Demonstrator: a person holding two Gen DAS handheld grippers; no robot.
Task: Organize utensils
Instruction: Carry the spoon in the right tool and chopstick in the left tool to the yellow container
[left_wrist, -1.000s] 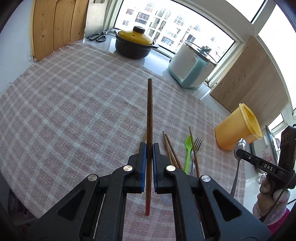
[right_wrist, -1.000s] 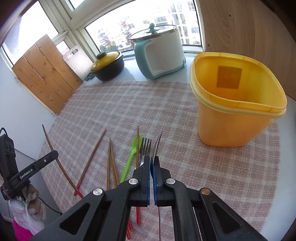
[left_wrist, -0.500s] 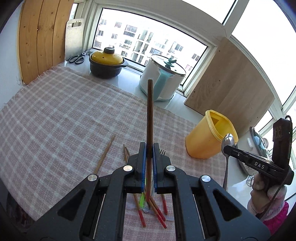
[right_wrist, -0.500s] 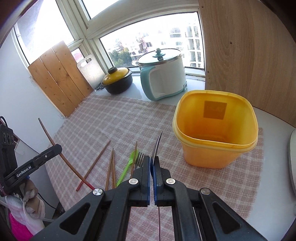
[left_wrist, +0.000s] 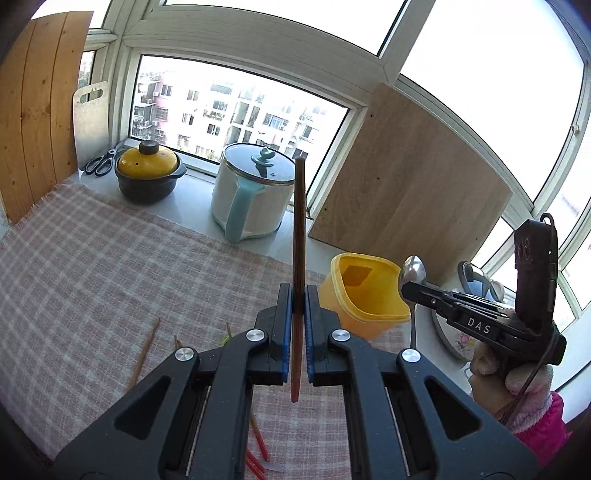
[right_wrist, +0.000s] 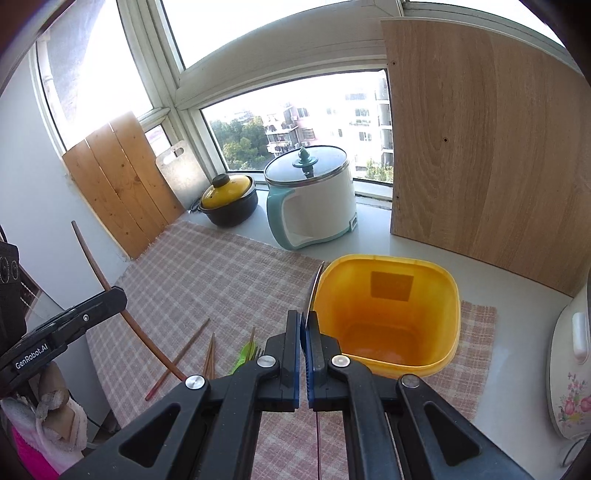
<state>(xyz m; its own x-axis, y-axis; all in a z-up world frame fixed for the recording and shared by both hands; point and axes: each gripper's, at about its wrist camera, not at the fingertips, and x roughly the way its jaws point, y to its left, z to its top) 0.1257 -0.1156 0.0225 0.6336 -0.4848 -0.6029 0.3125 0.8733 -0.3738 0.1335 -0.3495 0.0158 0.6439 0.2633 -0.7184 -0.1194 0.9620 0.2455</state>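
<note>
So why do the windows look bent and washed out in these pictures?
Left wrist view: the fisheye lens bows the window frame, and the sky beyond is blown out white. Right wrist view: the same bending curves the wooden board; daylight glows through the yellow container.

**Both claws clamped, pointing down**

L claw (left_wrist: 298, 295) is pinching shut w/ blue pads, angling downward. R claw (right_wrist: 306, 325) is doing likewise, pads squeezed tight. A hand (left_wrist: 495, 369) in a pink sleeve is gripping the R claw's handle.
</note>
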